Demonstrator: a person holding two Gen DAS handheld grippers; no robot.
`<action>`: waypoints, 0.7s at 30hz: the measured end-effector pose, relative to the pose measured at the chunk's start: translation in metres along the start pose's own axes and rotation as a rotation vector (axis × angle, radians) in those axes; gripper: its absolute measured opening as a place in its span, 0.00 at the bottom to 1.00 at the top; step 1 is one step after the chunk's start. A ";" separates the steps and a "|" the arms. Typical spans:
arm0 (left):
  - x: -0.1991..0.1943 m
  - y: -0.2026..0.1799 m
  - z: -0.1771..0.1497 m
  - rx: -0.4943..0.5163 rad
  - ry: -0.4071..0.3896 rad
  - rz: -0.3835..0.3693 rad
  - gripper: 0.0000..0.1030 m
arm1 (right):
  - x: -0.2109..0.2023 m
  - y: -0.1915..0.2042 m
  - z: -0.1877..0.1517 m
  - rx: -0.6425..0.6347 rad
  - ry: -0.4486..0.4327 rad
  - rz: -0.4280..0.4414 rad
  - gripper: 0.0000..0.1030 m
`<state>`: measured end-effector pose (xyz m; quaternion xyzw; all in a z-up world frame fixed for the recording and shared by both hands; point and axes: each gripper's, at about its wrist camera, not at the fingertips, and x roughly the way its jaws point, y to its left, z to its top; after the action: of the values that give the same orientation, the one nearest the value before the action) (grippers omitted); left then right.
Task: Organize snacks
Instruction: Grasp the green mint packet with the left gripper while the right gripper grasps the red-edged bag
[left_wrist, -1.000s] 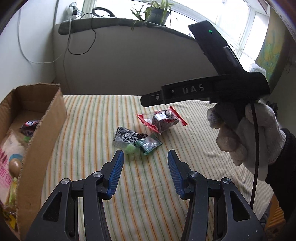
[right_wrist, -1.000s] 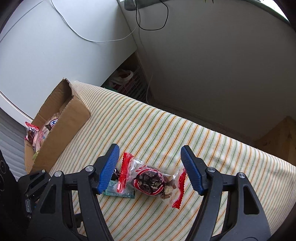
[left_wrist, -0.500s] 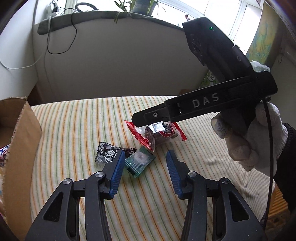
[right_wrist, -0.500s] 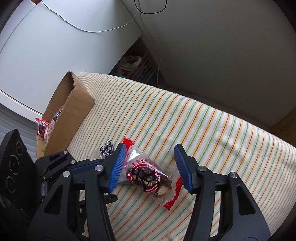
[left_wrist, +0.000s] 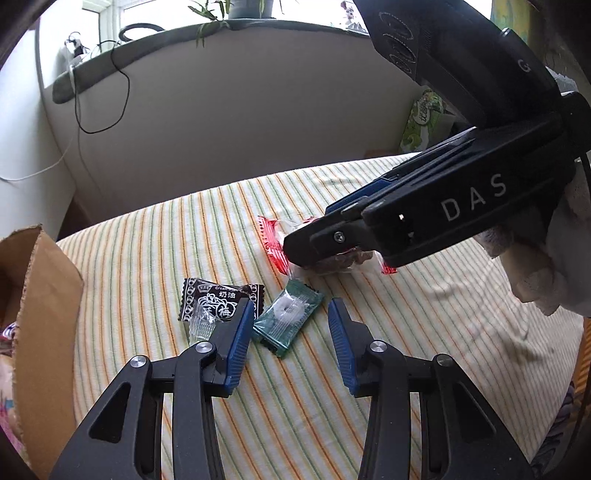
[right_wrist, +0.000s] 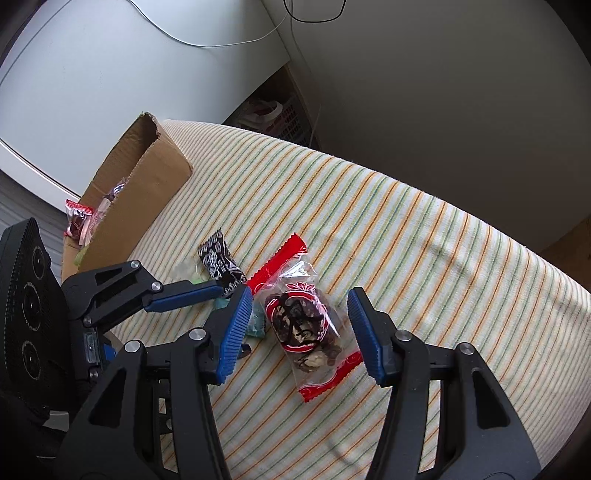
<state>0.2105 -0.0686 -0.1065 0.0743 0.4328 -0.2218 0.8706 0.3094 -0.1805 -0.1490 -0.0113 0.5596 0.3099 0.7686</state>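
Where stripes run, crinkly clear red-edged packet, flat green sachet

We see matt black plastic claw arms with ribbed blue pads, glossy clear film on the red-edged snack bag between our right pads, shiny green wrapper ahead, woven striped cloth beneath, rough brown cardboard box leftward.

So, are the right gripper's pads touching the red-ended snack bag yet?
Apart. In the right wrist view the snack bag lies on the cloth between the right gripper's pads, with striped cloth showing on both sides.
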 end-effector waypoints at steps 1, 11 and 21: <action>0.003 0.000 0.001 0.000 0.009 -0.003 0.39 | -0.001 -0.003 -0.001 0.012 -0.001 0.001 0.56; 0.007 -0.012 -0.001 0.009 0.025 -0.009 0.20 | -0.011 -0.009 -0.009 0.030 -0.029 -0.001 0.56; -0.012 -0.017 -0.026 -0.024 0.017 -0.021 0.19 | -0.001 0.009 -0.020 -0.044 -0.009 -0.137 0.34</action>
<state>0.1775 -0.0710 -0.1117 0.0611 0.4437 -0.2251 0.8653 0.2874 -0.1813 -0.1523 -0.0650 0.5469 0.2691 0.7901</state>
